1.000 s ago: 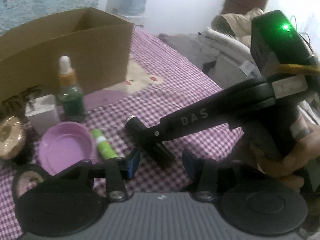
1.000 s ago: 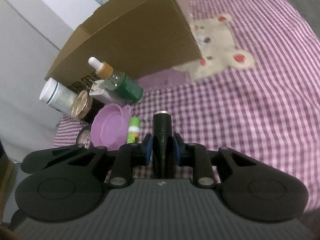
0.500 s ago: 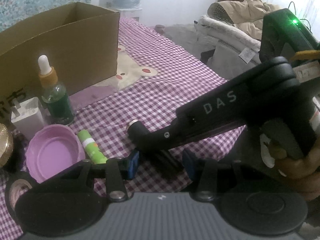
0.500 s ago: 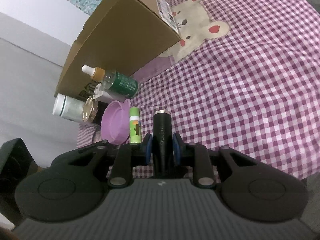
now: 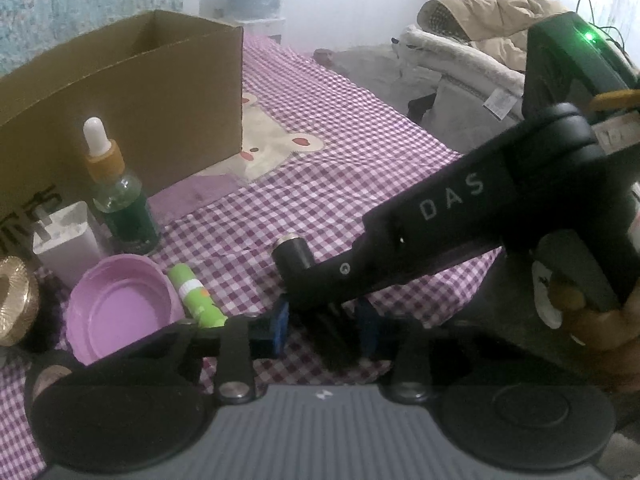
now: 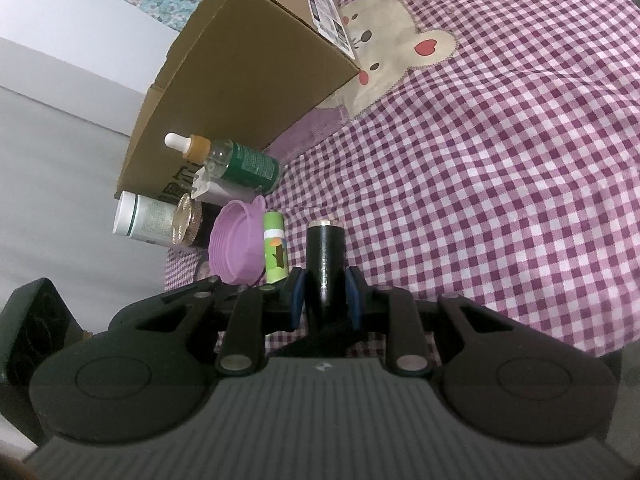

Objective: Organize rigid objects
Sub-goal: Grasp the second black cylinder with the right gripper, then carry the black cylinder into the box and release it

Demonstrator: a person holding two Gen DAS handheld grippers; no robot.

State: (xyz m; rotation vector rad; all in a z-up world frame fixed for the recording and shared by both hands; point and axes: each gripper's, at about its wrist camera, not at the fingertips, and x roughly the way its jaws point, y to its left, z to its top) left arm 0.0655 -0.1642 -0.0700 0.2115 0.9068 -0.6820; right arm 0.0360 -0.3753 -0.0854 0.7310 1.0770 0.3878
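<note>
The cloth (image 6: 500,168) is taking up most of the space, with wide open checkered room ahead and to the right of the right claw (image 6: 325,298). The box (image 6: 256,64) is standing ahead-left of that claw, open top up in the left view, its near corner edge sitting right over the bear patch (image 6: 396,40).

Right claw is angling down at the cloth and clamping a black tube (image 6: 325,256), pads pressing both its sides, the tube's silver tip poking forward past them. The hand (image 5: 592,320) is gripping the handle low on the right of the left view.

Left claw (image 5: 324,326) is also tilting down and its jaws are closing, with the tube's back end lying between the blue pads; can't tell if they're touching it yet.

Just left of both claws the clutter is crowding in tight: purple lid (image 5: 116,308), dropper bottle (image 5: 120,200), white block (image 5: 66,240), green stick (image 5: 196,302) lying closest beside the tube. Farther left, a white jar (image 6: 140,218) and a gold-capped jar (image 6: 186,220) near the cloth's edge.
</note>
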